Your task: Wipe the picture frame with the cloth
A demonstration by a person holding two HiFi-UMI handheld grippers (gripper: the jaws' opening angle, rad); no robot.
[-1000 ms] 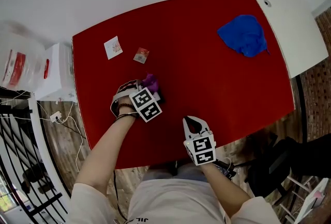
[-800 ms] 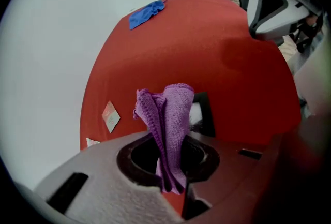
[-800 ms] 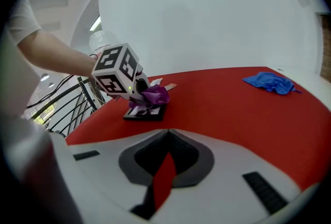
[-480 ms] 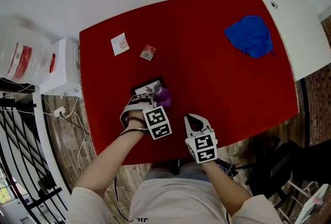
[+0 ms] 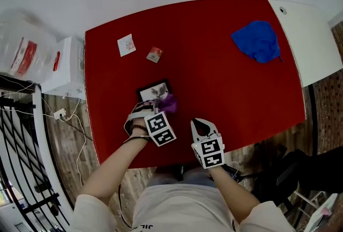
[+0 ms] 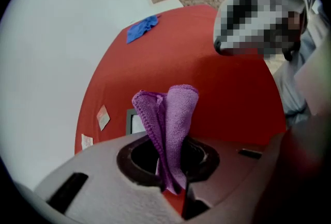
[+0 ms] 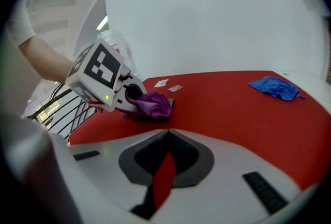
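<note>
A small dark picture frame (image 5: 152, 90) lies flat on the red table (image 5: 214, 81), left of centre. My left gripper (image 5: 160, 107) is shut on a folded purple cloth (image 5: 169, 102), which sits at the frame's near right corner. In the left gripper view the cloth (image 6: 174, 112) stands up between the jaws, with the frame (image 6: 134, 121) just beyond. The right gripper view shows the cloth (image 7: 154, 104) resting on the frame (image 7: 150, 116). My right gripper (image 5: 199, 123) hovers near the table's front edge, shut and holding nothing.
A crumpled blue cloth (image 5: 258, 40) lies at the far right of the table. Two small cards (image 5: 126, 44) (image 5: 154, 54) sit at the far left. A white box (image 5: 65, 66) stands beside the table's left edge. A white surface (image 5: 305, 32) adjoins the right side.
My left gripper has drawn back toward me with the purple cloth, uncovering the frame it was over a second ago. The right gripper has stayed in place.
</note>
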